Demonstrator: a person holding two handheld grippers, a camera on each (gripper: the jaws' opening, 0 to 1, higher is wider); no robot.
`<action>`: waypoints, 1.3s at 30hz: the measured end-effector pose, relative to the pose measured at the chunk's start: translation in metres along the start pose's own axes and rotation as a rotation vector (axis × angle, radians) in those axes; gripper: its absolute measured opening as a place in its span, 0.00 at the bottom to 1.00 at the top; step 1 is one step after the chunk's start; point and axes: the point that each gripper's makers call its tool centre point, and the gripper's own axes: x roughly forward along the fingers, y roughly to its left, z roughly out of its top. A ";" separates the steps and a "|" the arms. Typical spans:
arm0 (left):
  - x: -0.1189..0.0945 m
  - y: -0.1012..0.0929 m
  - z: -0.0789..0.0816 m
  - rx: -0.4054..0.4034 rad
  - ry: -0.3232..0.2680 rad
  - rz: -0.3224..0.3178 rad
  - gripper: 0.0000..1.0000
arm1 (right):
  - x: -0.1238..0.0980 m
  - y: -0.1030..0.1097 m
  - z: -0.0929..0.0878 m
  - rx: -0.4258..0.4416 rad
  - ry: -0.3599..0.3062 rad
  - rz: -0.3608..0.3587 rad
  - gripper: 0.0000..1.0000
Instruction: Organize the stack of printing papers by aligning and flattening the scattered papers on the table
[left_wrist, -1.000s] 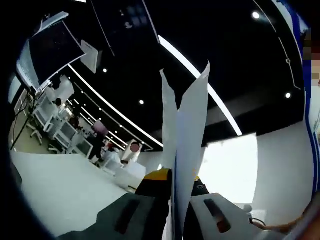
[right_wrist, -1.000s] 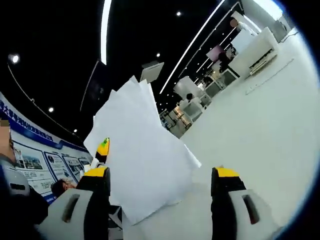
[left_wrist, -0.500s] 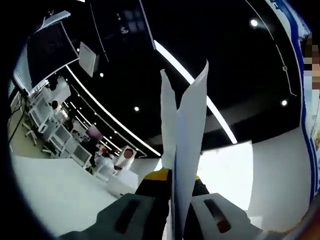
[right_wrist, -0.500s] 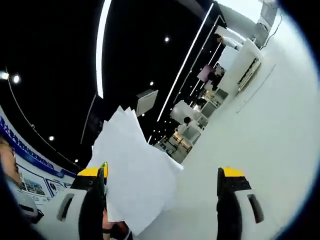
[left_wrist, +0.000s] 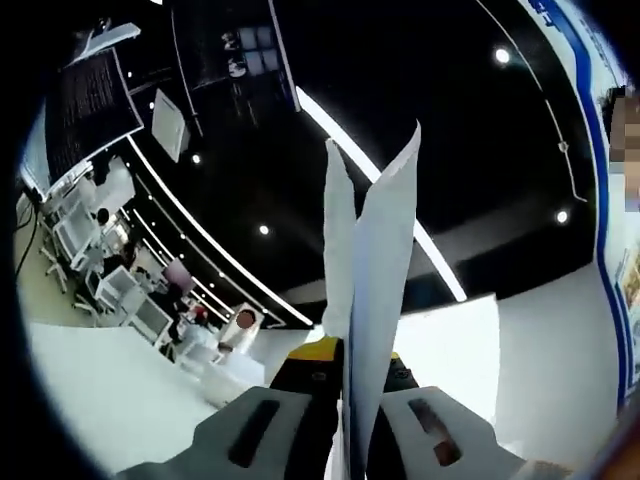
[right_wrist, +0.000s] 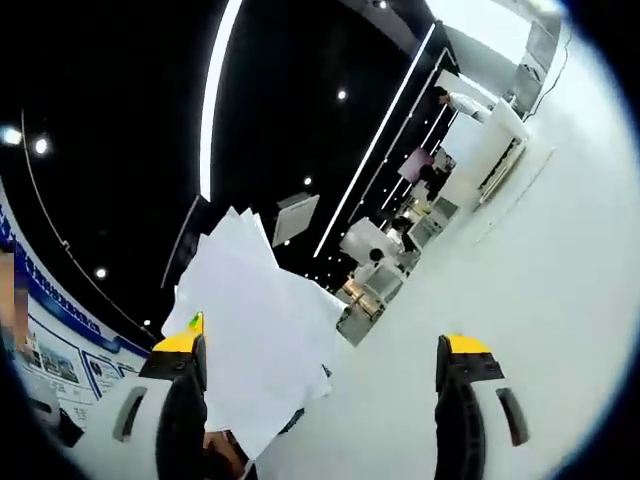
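In the left gripper view my left gripper (left_wrist: 348, 372) is shut on a bundle of white printing papers (left_wrist: 366, 280), seen edge-on and standing up from between the yellow-tipped jaws, the top edges splayed apart. In the right gripper view the same papers (right_wrist: 257, 335) fan out as a loose, uneven stack at the lower left, held up in the air beside the left jaw. My right gripper (right_wrist: 322, 350) is open, its jaws wide apart, and the papers lie near its left fingertip (right_wrist: 183, 346), not between the jaws.
Both views tilt up toward a dark ceiling with long light strips (left_wrist: 375, 175) and spot lamps. White desks and people stand far off (right_wrist: 400, 240). A white wall (right_wrist: 530, 290) fills the right side. A blue poster board (right_wrist: 60, 320) runs at the left.
The left gripper view has tilted slightly, the papers unchanged in its jaws. The right gripper view has swung, and the paper stack has slid lower and to the left in it.
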 end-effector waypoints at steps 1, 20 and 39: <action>0.001 0.001 0.001 -0.024 -0.011 0.001 0.05 | 0.001 0.000 0.001 -0.002 -0.004 0.005 0.90; 0.011 -0.021 -0.002 -0.090 -0.050 -0.034 0.05 | 0.030 0.063 -0.080 0.462 0.148 0.207 0.90; 0.002 -0.018 -0.036 -0.206 -0.042 0.013 0.05 | 0.029 0.096 -0.029 0.619 -0.018 0.479 0.68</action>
